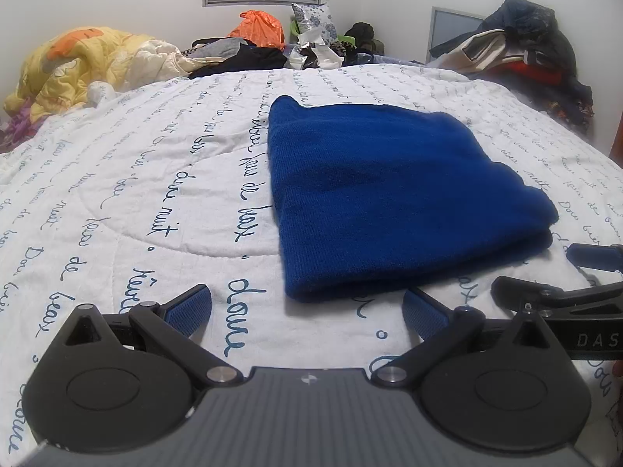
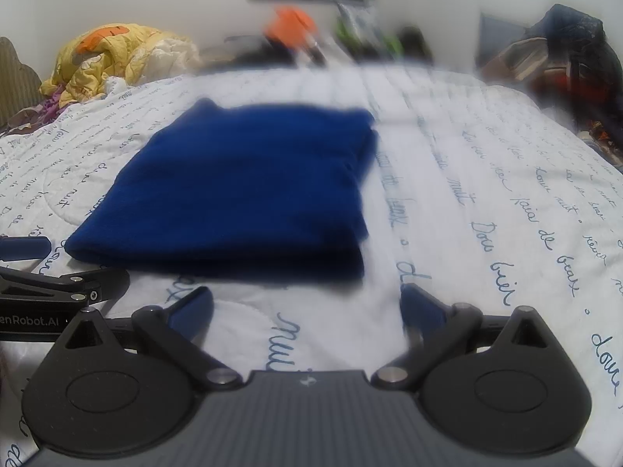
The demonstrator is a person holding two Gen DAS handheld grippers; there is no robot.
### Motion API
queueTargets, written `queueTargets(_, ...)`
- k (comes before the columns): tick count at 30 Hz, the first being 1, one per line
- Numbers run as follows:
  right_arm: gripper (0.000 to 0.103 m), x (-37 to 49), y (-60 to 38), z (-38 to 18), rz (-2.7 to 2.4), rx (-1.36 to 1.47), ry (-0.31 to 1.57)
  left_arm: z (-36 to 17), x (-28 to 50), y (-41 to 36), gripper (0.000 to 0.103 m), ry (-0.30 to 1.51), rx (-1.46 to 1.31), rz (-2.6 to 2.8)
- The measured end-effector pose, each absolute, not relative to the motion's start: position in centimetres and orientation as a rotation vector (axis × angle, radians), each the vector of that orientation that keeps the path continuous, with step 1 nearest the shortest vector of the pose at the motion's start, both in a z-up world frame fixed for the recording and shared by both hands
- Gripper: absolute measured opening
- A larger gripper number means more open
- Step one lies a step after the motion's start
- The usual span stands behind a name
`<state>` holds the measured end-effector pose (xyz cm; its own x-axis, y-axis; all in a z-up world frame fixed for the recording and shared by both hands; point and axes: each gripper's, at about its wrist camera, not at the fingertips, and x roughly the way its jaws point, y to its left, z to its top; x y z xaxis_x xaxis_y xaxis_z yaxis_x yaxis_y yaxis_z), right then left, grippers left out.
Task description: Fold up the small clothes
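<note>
Blue knit garment [image 1: 397, 194] lies on the white script-printed quilt [image 1: 136, 179], folded into a compact, roughly rectangular stack with a rounded doubled edge toward both cameras; layers are visible at its near right corner. Judged from this shape, folding appears complete or nearly so. Left gripper [image 1: 307, 307] sits low over the quilt just short of the garment's near edge, its blue-padded fingers [image 1: 187, 305] spread wide apart and holding nothing. Right gripper [image 2: 307, 307] is level beside it, also just short of the garment, fingers spread, empty; its view is motion-blurred, so fine detail cannot be read. Each gripper shows at the edge of the other's view, indicating that the two sit close side by side. Risks from here: a finger dragged across the top layer could pull the soft knit and open the fold; a pinch taken on one layer only would lift it off the stack; the close tools could collide. Heaped clothes [image 1: 253, 50] and a yellow comforter [image 1: 85, 62] lie well apart at the far side.
</note>
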<state>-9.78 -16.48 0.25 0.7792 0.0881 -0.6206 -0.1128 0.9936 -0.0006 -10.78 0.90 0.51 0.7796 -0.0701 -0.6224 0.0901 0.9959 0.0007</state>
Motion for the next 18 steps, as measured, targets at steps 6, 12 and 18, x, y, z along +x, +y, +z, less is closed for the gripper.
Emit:
queueTargets(6,0.103,-9.84,-16.34,0.27,0.111,-0.038,0.667,0.50,-10.81,0.89,0.103,0.671,0.031,-0.087)
queueTargets(12,0.103,-9.97,-16.30,0.25,0.113,-0.039,0.665,0.52,-10.82,0.89,0.103,0.671,0.031,-0.087)
queueTargets(18,0.103,-10.07,-16.25,0.26,0.113,-0.040,0.664,0.53,-10.82,0.90,0.103,0.671,0.031,-0.087)
